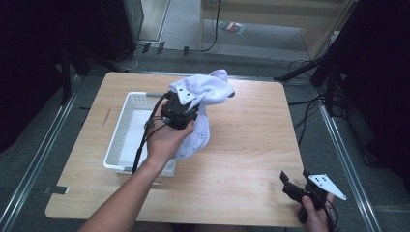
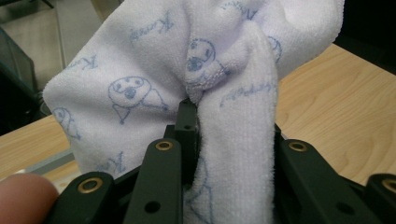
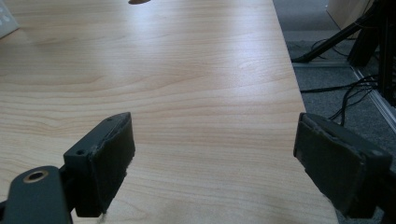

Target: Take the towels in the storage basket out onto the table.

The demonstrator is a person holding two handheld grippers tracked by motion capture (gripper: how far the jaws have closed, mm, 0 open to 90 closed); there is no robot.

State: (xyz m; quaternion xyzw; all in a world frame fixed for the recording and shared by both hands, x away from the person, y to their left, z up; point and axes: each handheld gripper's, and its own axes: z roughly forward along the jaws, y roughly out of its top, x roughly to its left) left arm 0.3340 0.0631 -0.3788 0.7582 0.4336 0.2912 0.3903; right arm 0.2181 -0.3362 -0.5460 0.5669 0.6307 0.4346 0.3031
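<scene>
your left gripper (image 1: 186, 107) pinches the white towel (image 1: 203, 89) aloft beside the basket (image 1: 126, 126), its tail just over the table (image 1: 241, 145). your right gripper (image 1: 296, 180) waits wide open at the near right corner. lifting looks done; placing remains.

Towel (image 1: 205, 92) right of basket (image 1: 126, 126)

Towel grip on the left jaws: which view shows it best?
The left gripper view: the white towel is pinched between the closed jaws, close up. The high view shows the towel lifted beside the basket, its pinch hidden. The right gripper view faces bare table.
</scene>
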